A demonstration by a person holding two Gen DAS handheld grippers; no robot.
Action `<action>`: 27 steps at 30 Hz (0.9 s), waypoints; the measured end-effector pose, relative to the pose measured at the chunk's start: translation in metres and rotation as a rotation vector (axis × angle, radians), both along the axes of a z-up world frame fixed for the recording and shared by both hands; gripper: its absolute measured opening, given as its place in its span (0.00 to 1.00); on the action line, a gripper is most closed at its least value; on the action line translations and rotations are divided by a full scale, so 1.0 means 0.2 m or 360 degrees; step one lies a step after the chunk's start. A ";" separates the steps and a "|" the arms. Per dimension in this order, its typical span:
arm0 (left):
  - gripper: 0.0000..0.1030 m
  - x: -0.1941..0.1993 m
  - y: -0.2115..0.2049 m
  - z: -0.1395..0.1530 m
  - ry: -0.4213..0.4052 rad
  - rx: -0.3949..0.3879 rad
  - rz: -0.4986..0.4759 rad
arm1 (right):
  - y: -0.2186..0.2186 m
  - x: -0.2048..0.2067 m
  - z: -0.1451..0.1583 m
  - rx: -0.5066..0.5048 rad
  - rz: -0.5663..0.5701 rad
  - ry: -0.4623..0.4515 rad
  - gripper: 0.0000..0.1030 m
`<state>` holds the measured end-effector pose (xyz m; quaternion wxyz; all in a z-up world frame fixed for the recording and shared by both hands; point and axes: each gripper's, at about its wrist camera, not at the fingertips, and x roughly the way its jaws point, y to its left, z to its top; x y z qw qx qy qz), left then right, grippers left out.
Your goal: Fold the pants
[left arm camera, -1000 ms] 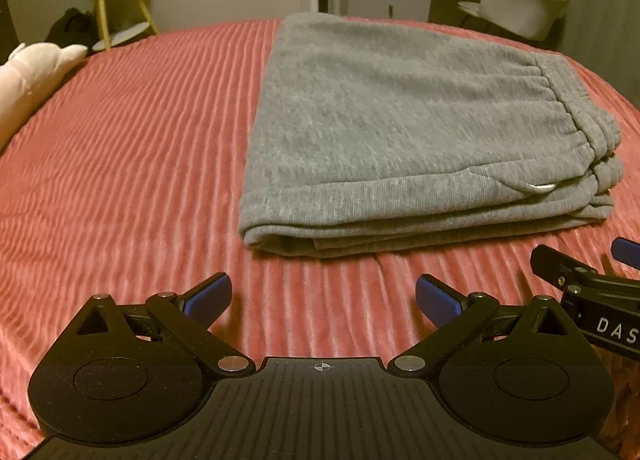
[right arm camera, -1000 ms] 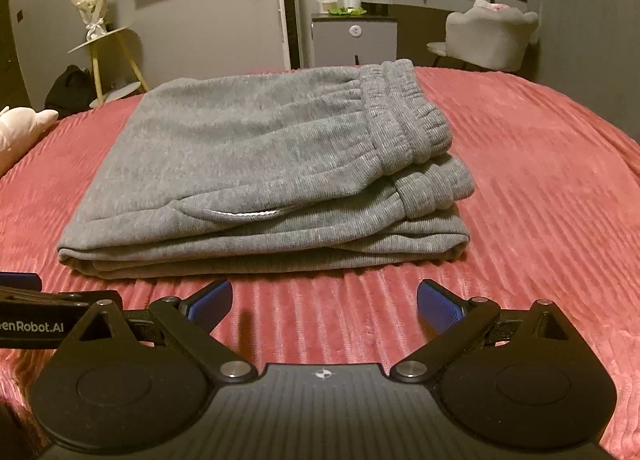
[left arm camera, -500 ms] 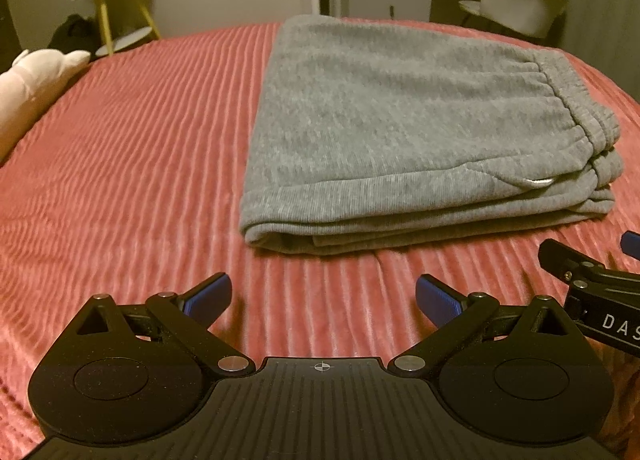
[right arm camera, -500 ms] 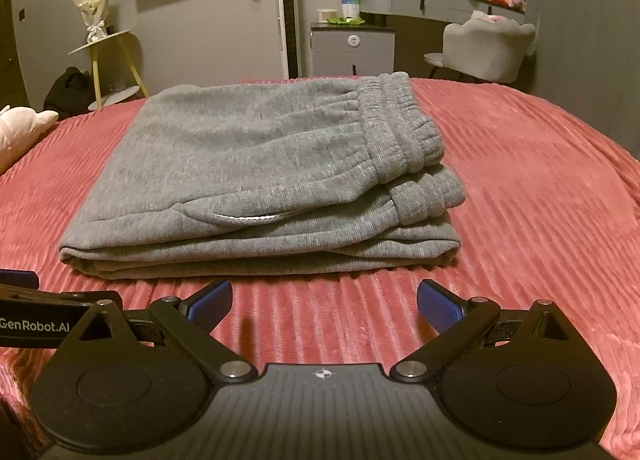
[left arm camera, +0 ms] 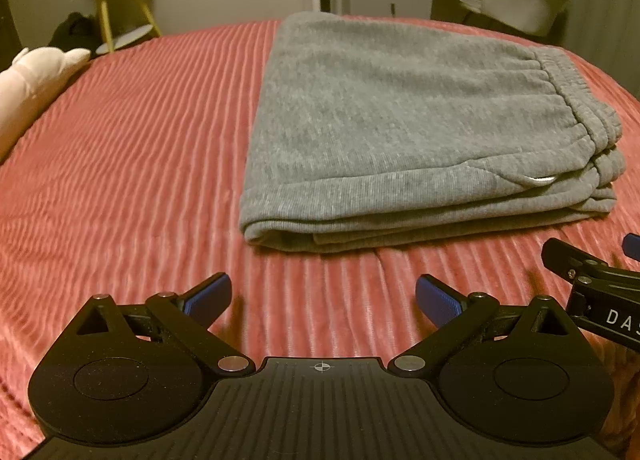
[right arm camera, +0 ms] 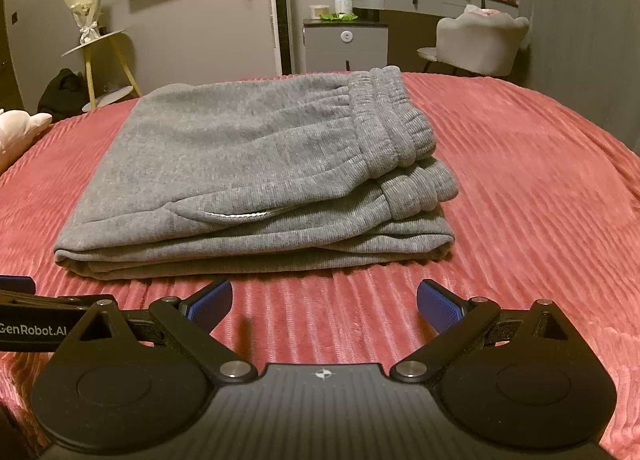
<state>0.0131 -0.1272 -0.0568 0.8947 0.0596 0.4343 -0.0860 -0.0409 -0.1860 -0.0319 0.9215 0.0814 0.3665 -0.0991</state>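
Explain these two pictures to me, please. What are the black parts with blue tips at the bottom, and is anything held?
Each picture comes from a camera mounted on a hand-held gripper, looking forward along its two fingers. The black parts are the gripper itself; the blue tips are its finger pads. One picture shows the left gripper, the other the right gripper. Both are open and hold nothing. In front of them, folded gray pants lie on a red ribbed bedspread. A white plush toy lies at the left.
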 end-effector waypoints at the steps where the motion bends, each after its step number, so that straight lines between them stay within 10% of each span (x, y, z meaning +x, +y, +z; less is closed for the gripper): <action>1: 0.99 0.00 0.00 0.00 0.0000 0.0000 -0.0001 | 0.00 0.00 0.00 0.0000 -0.0001 0.0002 0.96; 27: 0.99 0.00 0.00 -0.01 0.0003 0.0009 0.0000 | 0.01 0.00 0.00 -0.0007 0.0007 0.0005 0.96</action>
